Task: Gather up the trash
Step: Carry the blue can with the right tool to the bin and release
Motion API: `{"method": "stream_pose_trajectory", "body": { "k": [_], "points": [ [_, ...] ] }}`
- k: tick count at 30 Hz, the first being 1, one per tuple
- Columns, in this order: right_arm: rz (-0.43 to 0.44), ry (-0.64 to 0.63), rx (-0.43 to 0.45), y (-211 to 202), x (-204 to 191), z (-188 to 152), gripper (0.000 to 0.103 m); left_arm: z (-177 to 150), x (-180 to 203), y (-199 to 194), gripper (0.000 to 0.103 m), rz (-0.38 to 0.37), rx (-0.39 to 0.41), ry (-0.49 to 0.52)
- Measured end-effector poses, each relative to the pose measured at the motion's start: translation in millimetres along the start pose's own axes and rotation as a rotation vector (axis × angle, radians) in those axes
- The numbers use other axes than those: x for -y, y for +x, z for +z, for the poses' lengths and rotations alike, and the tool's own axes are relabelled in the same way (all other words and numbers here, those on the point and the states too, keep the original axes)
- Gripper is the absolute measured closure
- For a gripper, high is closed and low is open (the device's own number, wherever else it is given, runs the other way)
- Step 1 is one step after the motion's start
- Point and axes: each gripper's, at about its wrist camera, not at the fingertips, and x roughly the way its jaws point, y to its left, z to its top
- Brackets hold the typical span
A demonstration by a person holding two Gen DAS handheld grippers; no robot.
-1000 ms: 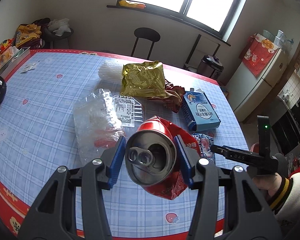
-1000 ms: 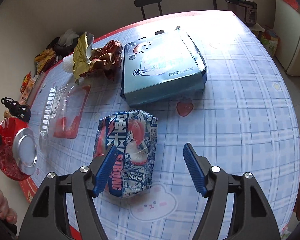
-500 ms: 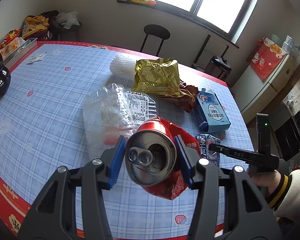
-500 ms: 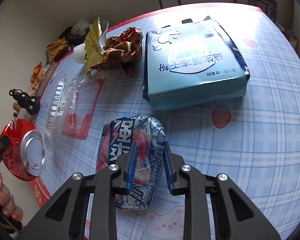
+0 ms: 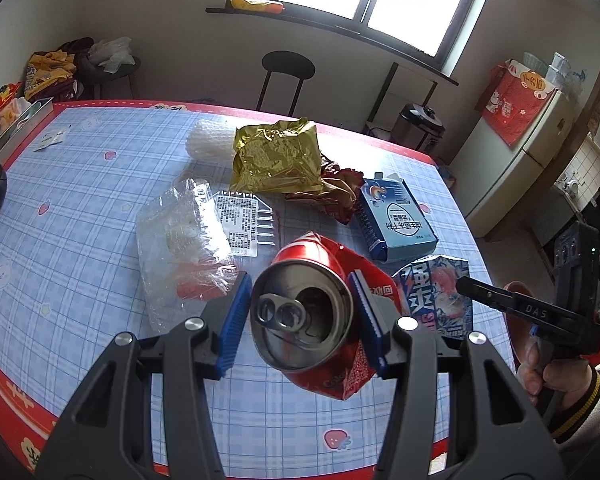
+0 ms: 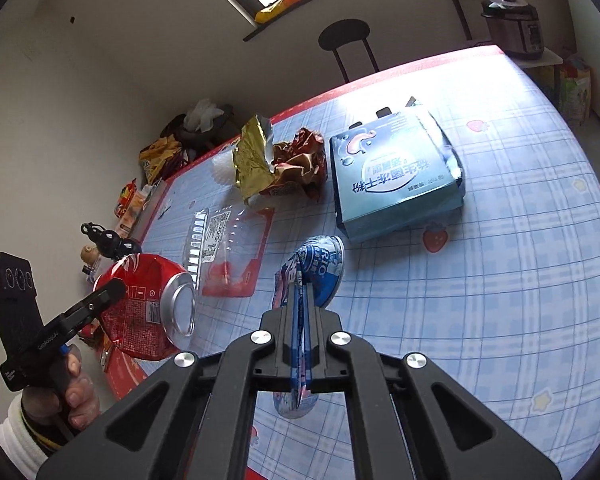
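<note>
While left tongs clamp red can, right tongs pinch blue can

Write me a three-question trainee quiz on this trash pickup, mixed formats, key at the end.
1. True or false: the left gripper holds a crushed red can.
2. Multiple choice: the right gripper is shut on: A) the gold wrapper B) the flattened blue can C) the light blue box.
3. Fill in: the clear plastic tray lies on the ___ tablecloth.

Key: 1 true. 2 B. 3 blue checked.
</note>
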Motion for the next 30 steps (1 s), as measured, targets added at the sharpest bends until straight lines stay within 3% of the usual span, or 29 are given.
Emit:
{"method": "stream_pose_trajectory", "body": {
  "k": [9,14,20,23,30],
  "points": [
    [-0.150,0.092,0.240,-119,72,-6,0.100,12,56,0,0.052,-0.040,0.014,0.103],
    [-0.336,0.159,0.307,-191,138,-20,0.100,12,105,12,0.052,-0.099,0.010,0.151],
    [-0.559,0.209,0.291,-249,215,-40,0.100,2,172,28,0.052,-0.168,-0.003,0.203],
    [-0.620,0.250,0.263,-260,248,-50,0.100,-5,204,34,0.052,-0.195,-0.016,0.226],
    [-0.636,0.311,0.228,-264,298,-62,0.100,-18,260,45,0.052,-0.212,-0.036,0.261]
  ]
}}
